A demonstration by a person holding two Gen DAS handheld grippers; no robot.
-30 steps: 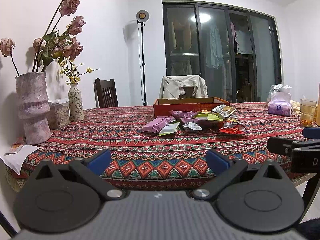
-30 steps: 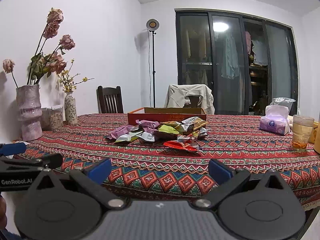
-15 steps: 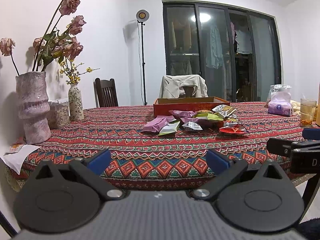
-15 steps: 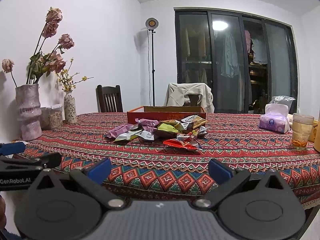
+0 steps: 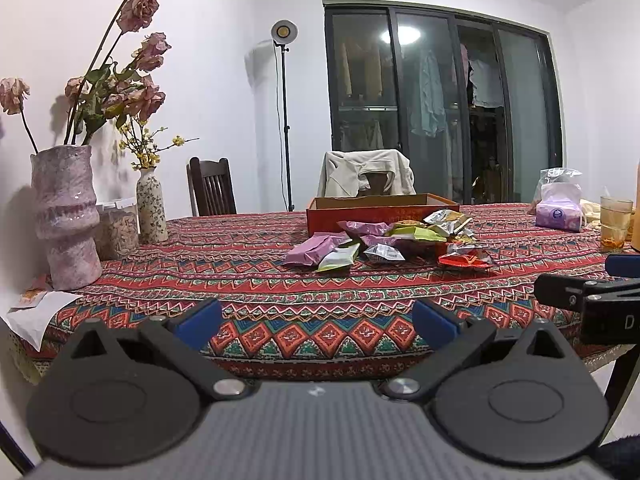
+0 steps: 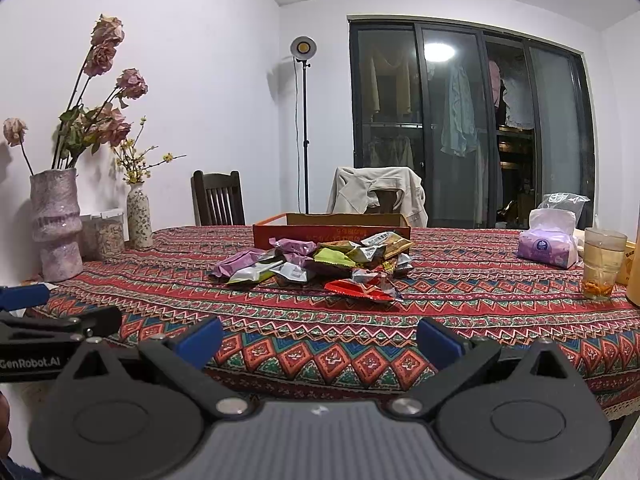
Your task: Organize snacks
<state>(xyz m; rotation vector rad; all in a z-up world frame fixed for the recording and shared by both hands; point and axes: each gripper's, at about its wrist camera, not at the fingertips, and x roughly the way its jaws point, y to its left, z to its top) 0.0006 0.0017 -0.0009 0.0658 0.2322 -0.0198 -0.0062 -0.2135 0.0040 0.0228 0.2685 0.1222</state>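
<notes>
1. A heap of snack packets (image 6: 316,262) lies mid-counter (image 6: 460,300), just before a box (image 6: 332,232).
2. Two vases (image 6: 54,224) stand at the left edge.
3. A tissue pack (image 6: 548,246) and a glass (image 6: 602,262) sit at the right edge.

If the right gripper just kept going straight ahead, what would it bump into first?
Probably the snack pile. The right gripper is open and points across the near tablecloth toward it, with the red packet nearest. Depth is hard to judge; if held low, it might meet the table edge first.
</notes>
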